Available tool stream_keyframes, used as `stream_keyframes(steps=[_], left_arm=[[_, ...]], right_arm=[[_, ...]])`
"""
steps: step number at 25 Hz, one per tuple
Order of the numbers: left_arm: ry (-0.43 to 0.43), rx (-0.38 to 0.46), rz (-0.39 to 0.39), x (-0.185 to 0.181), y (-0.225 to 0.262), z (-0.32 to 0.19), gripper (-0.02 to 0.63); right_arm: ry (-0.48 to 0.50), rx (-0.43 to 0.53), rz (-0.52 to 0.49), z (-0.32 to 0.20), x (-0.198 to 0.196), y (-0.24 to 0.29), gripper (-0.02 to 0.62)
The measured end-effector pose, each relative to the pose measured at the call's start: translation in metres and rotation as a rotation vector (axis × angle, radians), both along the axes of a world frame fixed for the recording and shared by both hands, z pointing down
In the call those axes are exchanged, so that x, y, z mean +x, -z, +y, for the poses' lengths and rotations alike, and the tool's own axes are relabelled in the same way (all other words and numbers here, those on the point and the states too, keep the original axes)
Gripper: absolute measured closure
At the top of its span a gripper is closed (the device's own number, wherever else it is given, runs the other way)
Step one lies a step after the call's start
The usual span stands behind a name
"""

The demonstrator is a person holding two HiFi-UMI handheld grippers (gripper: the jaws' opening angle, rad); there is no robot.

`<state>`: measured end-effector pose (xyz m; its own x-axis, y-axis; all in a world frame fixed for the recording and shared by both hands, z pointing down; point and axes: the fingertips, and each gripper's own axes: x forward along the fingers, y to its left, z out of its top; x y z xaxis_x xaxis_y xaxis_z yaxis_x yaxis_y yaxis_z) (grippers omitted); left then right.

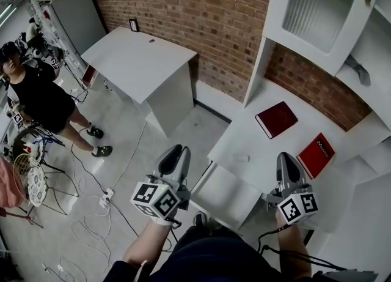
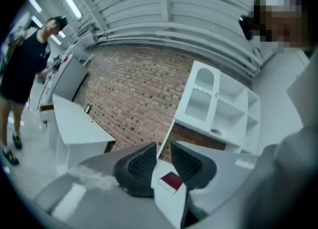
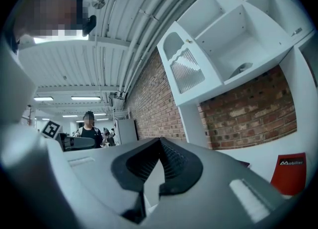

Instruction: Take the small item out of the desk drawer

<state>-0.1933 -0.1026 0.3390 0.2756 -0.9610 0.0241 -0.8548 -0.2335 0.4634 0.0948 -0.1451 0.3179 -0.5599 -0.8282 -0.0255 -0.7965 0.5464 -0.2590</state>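
A white desk (image 1: 244,140) with a hutch stands at the right. From its front edge a white drawer (image 1: 226,195) juts out between my two grippers; no small item shows in it. My left gripper (image 1: 177,150) hovers left of the drawer, held level; in the left gripper view (image 2: 164,146) its ribbed pads stand apart with nothing between them. My right gripper (image 1: 286,155) is over the desk's front edge, right of the drawer; in the right gripper view (image 3: 159,141) its tips meet on nothing.
A dark red book (image 1: 276,118) and a bright red book (image 1: 316,154) lie on the desk. A white hutch (image 1: 324,11) rises above it against the brick wall. A second white table (image 1: 137,60), a person (image 1: 40,97) and floor cables (image 1: 91,213) are at the left.
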Motion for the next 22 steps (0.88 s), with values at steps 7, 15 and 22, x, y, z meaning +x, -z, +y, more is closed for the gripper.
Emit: stream_keyframes(steps=[7, 15, 22], left_arm=[[0.051, -0.097, 0.338, -0.024, -0.025, -0.003, 0.518], [0.032, -0.099, 0.310, -0.016, -0.026, -0.003, 0.518], [0.027, -0.109, 0.319, -0.014, -0.031, -0.003, 0.518]], right_arm=[[0.016, -0.049, -0.033, -0.001, -0.004, -0.014, 0.594], [0.010, -0.041, -0.034, -0.006, -0.002, -0.011, 0.594], [0.011, -0.035, -0.034, -0.005, -0.003, -0.012, 0.594]])
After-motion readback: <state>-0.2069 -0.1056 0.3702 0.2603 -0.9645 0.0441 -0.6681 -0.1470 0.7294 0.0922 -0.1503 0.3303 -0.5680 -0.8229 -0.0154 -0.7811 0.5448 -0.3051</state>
